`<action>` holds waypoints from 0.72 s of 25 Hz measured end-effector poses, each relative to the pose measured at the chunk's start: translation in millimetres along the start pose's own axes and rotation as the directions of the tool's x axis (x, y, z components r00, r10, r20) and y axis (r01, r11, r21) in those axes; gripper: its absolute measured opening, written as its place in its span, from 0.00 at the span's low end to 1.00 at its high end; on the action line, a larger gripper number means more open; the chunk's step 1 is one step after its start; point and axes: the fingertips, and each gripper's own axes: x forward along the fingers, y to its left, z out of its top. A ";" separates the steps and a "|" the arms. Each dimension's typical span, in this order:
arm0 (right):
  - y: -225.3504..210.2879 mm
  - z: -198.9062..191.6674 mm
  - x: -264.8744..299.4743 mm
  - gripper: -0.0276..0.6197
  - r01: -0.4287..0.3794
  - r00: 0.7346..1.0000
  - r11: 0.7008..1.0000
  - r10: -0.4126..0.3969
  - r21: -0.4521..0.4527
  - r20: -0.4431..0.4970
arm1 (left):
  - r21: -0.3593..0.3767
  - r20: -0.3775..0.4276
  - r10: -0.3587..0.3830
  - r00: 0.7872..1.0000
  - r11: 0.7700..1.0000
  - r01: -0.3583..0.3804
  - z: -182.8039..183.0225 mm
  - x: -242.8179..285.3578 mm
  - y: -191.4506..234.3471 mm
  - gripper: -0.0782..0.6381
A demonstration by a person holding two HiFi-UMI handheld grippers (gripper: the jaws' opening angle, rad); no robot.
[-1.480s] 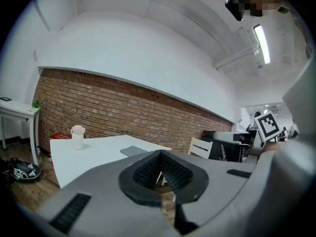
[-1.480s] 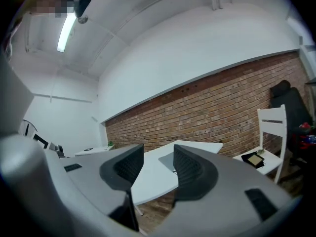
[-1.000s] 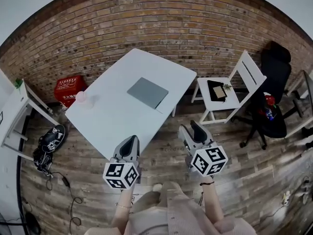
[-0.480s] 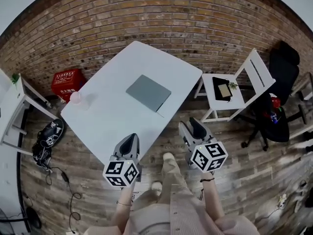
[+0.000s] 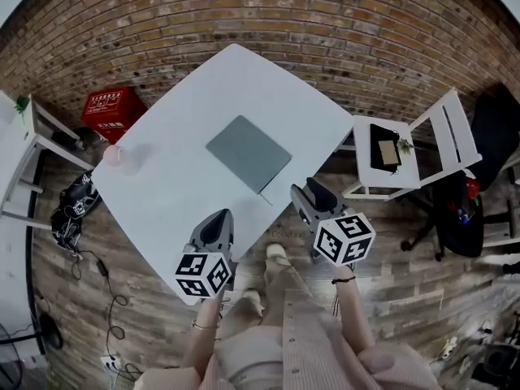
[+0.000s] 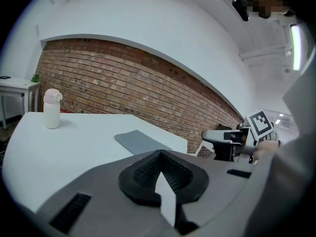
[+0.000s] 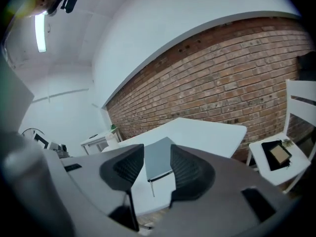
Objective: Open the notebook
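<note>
Compare with one second ago: stepped closer to the worktop (image 5: 179,193), which now fills more of the head view. Find the left tool (image 5: 218,219) moved over the worktop's near corner, at 6 o'clock from the notebook (image 5: 249,153). Find the right tool (image 5: 313,193) brought up to the near right edge, at 4 o'clock from the notebook. Note the notebook unchanged: closed, flat, near the worktop's middle, touched by neither tool. Read the left tool as closed, pads together at the tips, gripping nothing. Read the right tool as parted by a moderate gap and empty, with the notebook framed between its jaws but well beyond them. Locate the bottle (image 5: 112,156) at 9 o'clock from the notebook, near the worktop's left corner, well apart from both tools.
</note>
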 end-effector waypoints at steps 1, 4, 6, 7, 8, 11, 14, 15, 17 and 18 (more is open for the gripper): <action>-4.1 -1.1 7.3 0.31 -0.009 1.000 1.000 0.009 0.001 -0.016 | -0.007 -0.007 0.008 1.000 1.000 -0.009 -1.0 5.7 1.5 0.10; -15.1 -6.5 25.4 0.31 -0.038 0.997 0.999 0.039 0.015 -0.062 | -0.025 -0.021 0.032 0.999 0.999 -0.033 -2.7 21.0 4.5 0.10; -21.4 -10.6 35.0 0.31 -0.063 0.994 0.998 0.066 0.032 -0.091 | -0.034 -0.025 0.045 0.999 0.998 -0.046 -3.0 30.6 5.1 0.10; -24.4 -12.4 39.7 0.31 -0.074 0.991 0.997 0.078 0.037 -0.107 | -0.038 -0.028 0.051 0.998 0.998 -0.052 -3.0 35.2 5.3 0.10; -27.9 -13.9 44.4 0.31 -0.080 0.989 0.996 0.085 0.038 -0.123 | -0.041 -0.031 0.057 0.998 0.997 -0.058 -3.3 39.4 5.6 0.10; -41.0 -17.3 57.2 0.31 -0.078 0.983 0.996 0.082 0.033 -0.164 | -0.054 -0.047 0.079 0.996 0.995 -0.081 -6.6 49.9 6.9 0.10; -50.6 -19.5 69.8 0.31 -0.090 0.976 0.995 0.095 0.036 -0.198 | -0.071 -0.055 0.107 0.993 0.991 -0.111 -9.4 58.1 11.0 0.10; -52.7 -20.4 73.9 0.31 -0.097 0.973 0.995 0.102 0.035 -0.209 | -0.075 -0.058 0.117 0.991 0.990 -0.121 -10.0 60.0 12.7 0.10; -56.7 -22.4 82.2 0.31 -0.110 0.966 0.993 0.114 0.031 -0.234 | -0.091 -0.060 0.132 0.989 0.986 -0.137 -10.9 63.7 14.7 0.10; -58.5 -23.6 86.6 0.31 -0.117 0.961 0.993 0.121 0.029 -0.248 | -0.105 -0.060 0.135 0.989 0.984 -0.141 -11.4 65.5 14.8 0.10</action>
